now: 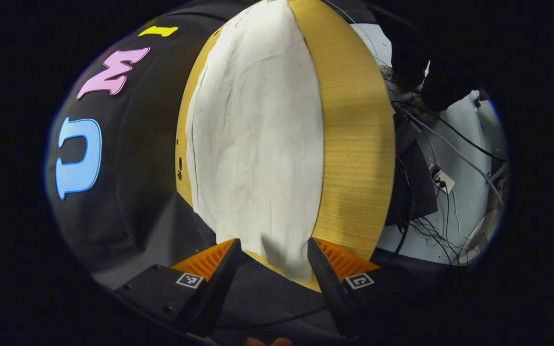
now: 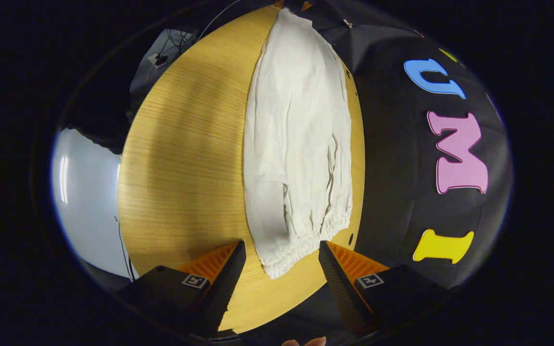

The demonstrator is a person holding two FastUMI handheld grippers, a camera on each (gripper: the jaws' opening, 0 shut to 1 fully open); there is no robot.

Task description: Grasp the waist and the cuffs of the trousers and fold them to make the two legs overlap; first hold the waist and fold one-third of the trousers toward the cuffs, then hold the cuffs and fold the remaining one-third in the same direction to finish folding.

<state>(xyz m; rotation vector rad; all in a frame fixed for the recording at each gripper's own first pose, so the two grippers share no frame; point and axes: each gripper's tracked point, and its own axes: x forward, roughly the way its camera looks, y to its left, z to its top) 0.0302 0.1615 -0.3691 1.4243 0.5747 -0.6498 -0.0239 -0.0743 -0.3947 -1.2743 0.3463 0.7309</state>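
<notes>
Item: white trousers (image 1: pixel 258 144), laid flat lengthwise on a wooden desk (image 1: pixel 354 144), legs overlapped into one long strip set toward the edge nearest the black cloth wall. Left gripper view: left gripper (image 1: pixel 272 254) at one narrow end of the strip, fingers (image 1: pixel 224 269) spread wide, the cloth's end lying between them and hanging slightly over the desk edge; contact with the cloth cannot be told. Bare desk runs along the right of the trousers here; beyond it a pale floor with tangled cables (image 1: pixel 440 158), a power strip (image 1: pixel 443 180) and a dark box under the desk edge. Right gripper view: right gripper (image 2: pixel 282 257) at the opposite end, fingers (image 2: pixel 231 274) likewise spread apart, the gathered elastic waist (image 2: pixel 306 240) lying between them on the desk, not pinched. This view adds the creases and seam across the upper trousers (image 2: pixel 301 134), a broad bare stretch of desk (image 2: pixel 185 168) to the left, and pale floor (image 2: pixel 84 192) past it. A fingertip of the holding hand shows at the bottom edge of each view.
</notes>
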